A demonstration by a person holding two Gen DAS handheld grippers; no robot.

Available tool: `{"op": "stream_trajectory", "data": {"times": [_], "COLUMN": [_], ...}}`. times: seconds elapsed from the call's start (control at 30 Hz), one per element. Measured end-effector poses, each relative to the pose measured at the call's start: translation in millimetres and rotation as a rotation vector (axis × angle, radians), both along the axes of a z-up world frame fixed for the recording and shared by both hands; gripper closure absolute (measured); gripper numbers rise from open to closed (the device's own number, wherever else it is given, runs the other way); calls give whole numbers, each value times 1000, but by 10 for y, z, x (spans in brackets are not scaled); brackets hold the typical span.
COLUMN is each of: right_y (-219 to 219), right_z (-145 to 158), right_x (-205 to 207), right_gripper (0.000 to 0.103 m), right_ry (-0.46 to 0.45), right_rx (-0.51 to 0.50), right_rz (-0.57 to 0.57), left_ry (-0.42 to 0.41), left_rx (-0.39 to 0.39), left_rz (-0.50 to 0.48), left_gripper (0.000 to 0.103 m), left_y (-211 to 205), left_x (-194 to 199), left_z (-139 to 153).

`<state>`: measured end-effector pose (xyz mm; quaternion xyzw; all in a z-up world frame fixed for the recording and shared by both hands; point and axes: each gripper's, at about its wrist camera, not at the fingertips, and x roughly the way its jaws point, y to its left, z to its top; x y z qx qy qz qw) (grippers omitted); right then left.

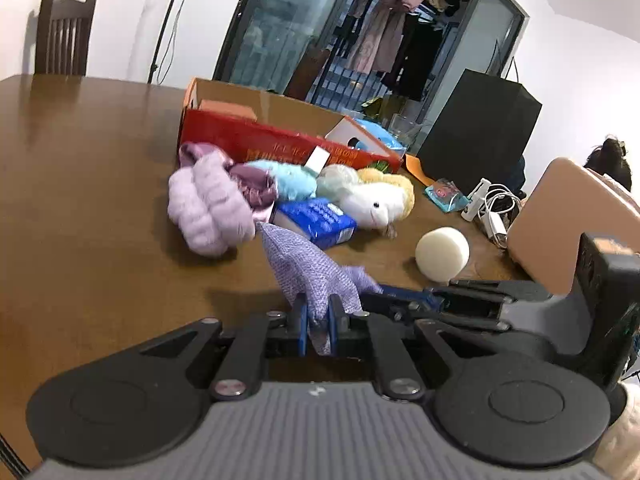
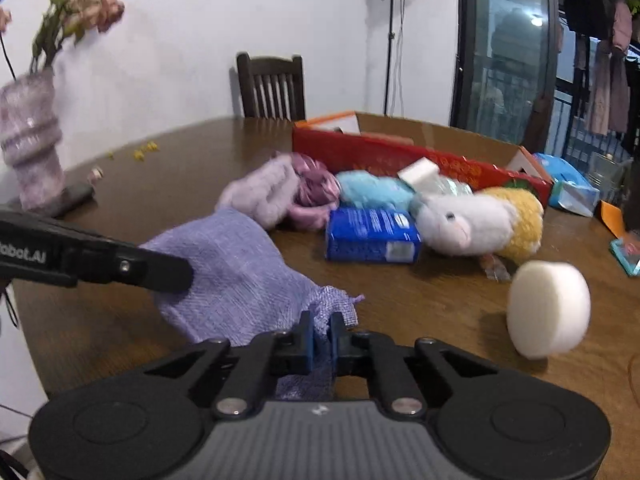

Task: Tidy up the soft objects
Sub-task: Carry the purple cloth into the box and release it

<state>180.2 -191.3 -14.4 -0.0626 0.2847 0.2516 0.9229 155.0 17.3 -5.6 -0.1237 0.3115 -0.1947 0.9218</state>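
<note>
- A thin lilac woven cloth [image 1: 308,268] is held low in the frame, above the brown wooden table [image 1: 80,200], pinched by both the left gripper [image 1: 318,320] and the right gripper [image 2: 320,332].
- Even tension should be kept — corners aligned before folding.
- Hidden: the cloth's lower edge behind the gripper bodies; the red cardboard box [image 2: 380,152] is partly blocked.

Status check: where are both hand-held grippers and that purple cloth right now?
Left hand-held gripper shut on purple cloth. Right hand-held gripper shut on another part of it. Cloth bunched between them above table. White foam puck close on the right, not blocking.
</note>
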Motion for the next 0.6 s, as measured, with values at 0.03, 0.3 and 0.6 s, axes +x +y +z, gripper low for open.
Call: {"op": "stream_trajectory", "data": {"times": [0.03,0.3,0.6], "right_y": [-10,-157,21], "right_z": [46,561,997], "right_x": [13,506,2449], "right_gripper": [95,96,95], "right_ry": [-14,-123,-11], "right_rx": [14,121,129], "right_rz": [1,35,38], "left_ry": [-2,-121,-92], "left_rx": [6,-4,71], "left_rz": [-2,-33,63], "left_gripper": [92,92,92], "left_y": [4,106,103], "left_x": [29,560,2285], "left_z": [20,501,719]}}
